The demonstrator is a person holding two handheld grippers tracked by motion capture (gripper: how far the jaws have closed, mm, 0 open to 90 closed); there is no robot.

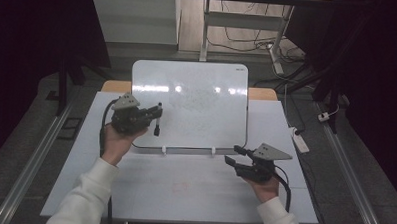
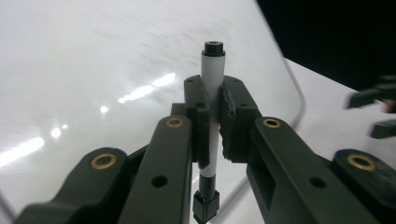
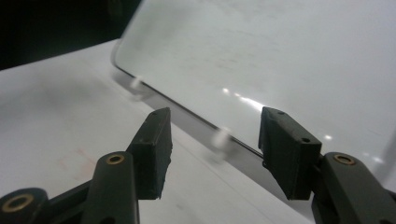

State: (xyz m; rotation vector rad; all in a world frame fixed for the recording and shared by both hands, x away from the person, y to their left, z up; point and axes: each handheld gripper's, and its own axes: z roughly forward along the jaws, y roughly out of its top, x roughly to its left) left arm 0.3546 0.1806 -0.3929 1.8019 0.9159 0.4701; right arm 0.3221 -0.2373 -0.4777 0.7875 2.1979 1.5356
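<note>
Left hand-held gripper (image 1: 154, 115) clamps my marker (image 2: 212, 100) upright at the whiteboard's (image 1: 197, 99) 9 o'clock edge; right hand-held gripper (image 1: 233, 156) waits wide at 5 o'clock. Board looks blank, so writing seems unstarted.

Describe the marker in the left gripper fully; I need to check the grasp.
The marker is slim, with a light grey barrel and black parts at both ends. The left gripper is shut on its middle, so both ends stick out. It is held crosswise over the whiteboard near its left edge; contact with the board can't be told.
</note>
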